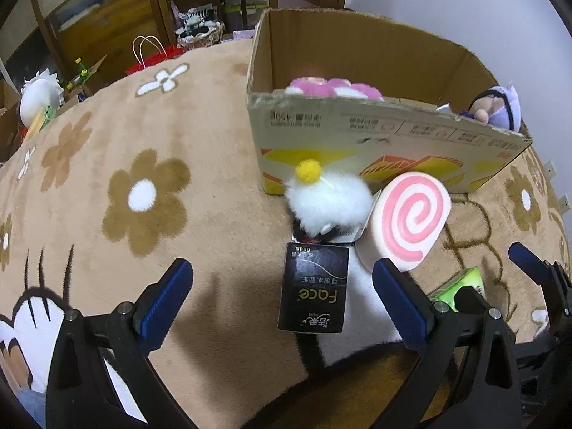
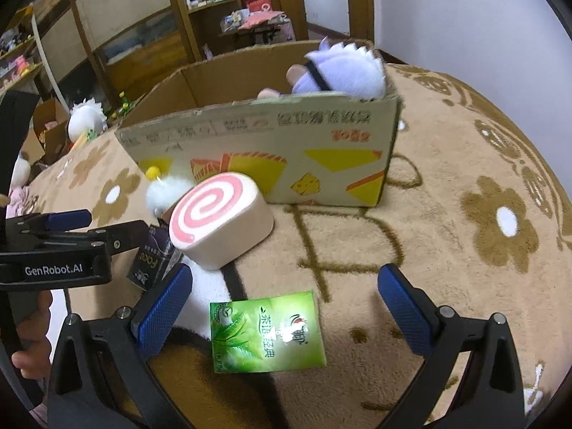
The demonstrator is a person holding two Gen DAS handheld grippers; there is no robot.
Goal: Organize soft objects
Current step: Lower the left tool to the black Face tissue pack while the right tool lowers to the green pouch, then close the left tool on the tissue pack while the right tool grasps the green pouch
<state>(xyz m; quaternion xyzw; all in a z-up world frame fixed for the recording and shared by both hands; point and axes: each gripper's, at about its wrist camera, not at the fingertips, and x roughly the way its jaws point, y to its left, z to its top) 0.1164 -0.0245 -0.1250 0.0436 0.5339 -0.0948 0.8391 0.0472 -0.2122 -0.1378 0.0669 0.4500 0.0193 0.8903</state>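
Note:
A black tissue pack (image 1: 314, 287) lies on the brown flowered blanket, between the open fingers of my left gripper (image 1: 282, 286). Just beyond it sit a white fluffy toy with a yellow pom-pom (image 1: 327, 202) and a pink-swirl squishy roll (image 1: 407, 220). The cardboard box (image 1: 375, 132) behind them holds a pink plush (image 1: 332, 87) and a purple-haired doll (image 1: 495, 107). In the right wrist view a green tissue pack (image 2: 266, 332) lies between the open fingers of my right gripper (image 2: 284, 296). The swirl roll (image 2: 218, 220), the box (image 2: 271, 153) and the doll (image 2: 339, 71) are ahead.
The left gripper's body (image 2: 64, 250) and a hand (image 2: 32, 339) show at the left of the right wrist view. Shelves (image 2: 118, 35), a red bag (image 1: 153, 57) and a white plush (image 1: 39, 96) stand beyond the blanket's far edge. Bare blanket (image 1: 107, 196) spreads left of the box.

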